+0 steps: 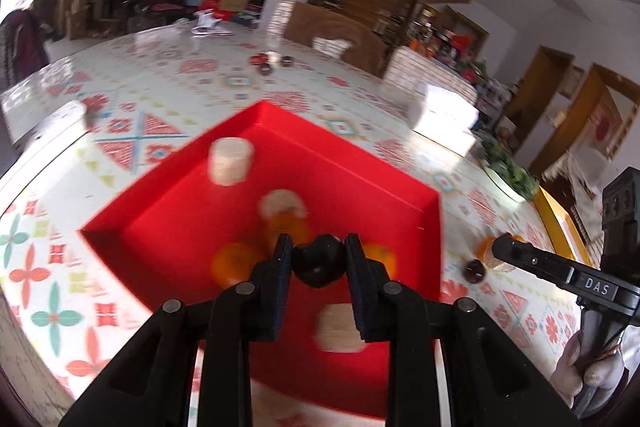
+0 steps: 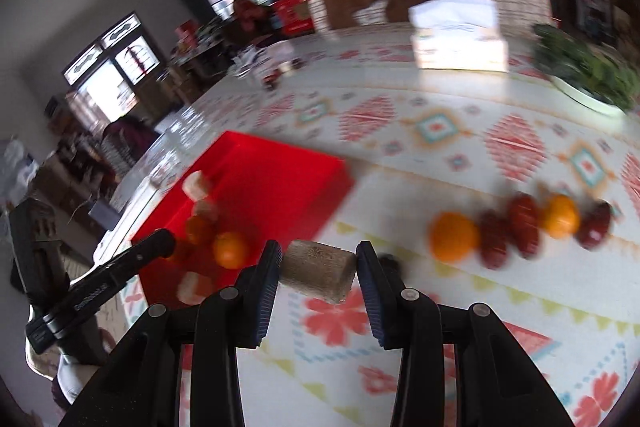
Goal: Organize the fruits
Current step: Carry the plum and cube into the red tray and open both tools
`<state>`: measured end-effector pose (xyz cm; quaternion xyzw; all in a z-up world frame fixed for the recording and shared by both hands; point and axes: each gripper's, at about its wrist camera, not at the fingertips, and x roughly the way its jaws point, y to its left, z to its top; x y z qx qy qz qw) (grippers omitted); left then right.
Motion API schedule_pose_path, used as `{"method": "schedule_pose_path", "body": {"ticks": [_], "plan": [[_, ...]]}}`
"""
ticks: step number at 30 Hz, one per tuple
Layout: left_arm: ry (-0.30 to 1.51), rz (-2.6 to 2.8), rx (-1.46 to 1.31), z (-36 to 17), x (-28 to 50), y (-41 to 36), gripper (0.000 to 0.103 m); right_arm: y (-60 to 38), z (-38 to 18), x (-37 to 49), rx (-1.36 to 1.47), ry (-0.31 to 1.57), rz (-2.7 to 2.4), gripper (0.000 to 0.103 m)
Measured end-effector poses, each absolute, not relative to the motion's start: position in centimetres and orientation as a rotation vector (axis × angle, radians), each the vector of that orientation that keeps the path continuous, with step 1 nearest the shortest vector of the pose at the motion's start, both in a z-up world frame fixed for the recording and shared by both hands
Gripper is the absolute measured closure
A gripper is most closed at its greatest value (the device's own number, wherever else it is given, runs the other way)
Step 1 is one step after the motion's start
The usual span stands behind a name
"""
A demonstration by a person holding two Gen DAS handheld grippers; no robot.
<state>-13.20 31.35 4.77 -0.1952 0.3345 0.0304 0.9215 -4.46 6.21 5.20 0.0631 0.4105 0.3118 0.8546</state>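
Both grippers are loaded right now. My left gripper (image 1: 318, 259) is clenched on a dark round fruit (image 1: 319, 261), hanging over the near corner of the red tray (image 1: 360, 163). My right gripper (image 2: 318, 265) is grasping a beige cylinder (image 2: 319, 277) by its two flat ends, over the patterned table (image 2: 440, 123) just off the tray's right edge.

What worries me: the frames are smeared, so everything's swinging fast. The dark fruit is round and sits right at the pad tips, so a jerk could pop it out and send it rolling. The cylinder is only pinched end to end (not much bite there), so a wrist twist could let it pivot or drop. The two grippers are also near each other at that tray edge, so they could bump.

Counts, as best I can tell through the blur: in the tray, three beige cylinders and three oranges. Loose on the table to the right, two oranges and three dark red fruits in a row (image 2: 520, 227), plus one dark fruit and something orange by the tray.
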Motion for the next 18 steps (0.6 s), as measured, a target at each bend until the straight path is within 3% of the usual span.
{"method": "schedule_pose_path", "body": {"ticks": [14, 16, 18], "plan": [[0.712, 0.081, -0.414, 3.3, -13.6, 33.9, 0.077, 15.2, 2.5, -2.2, -0.015, 0.93, 0.659, 0.06], [0.713, 0.074, -0.419, 3.3, -13.6, 33.9, 0.072, 15.5, 2.6, -2.1, -0.019, 0.925, 0.655, 0.06], [0.708, 0.069, -0.426, 3.4, -13.6, 33.9, 0.058, 15.3, 2.9, -2.1, -0.006, 0.92, 0.656, 0.055]]}}
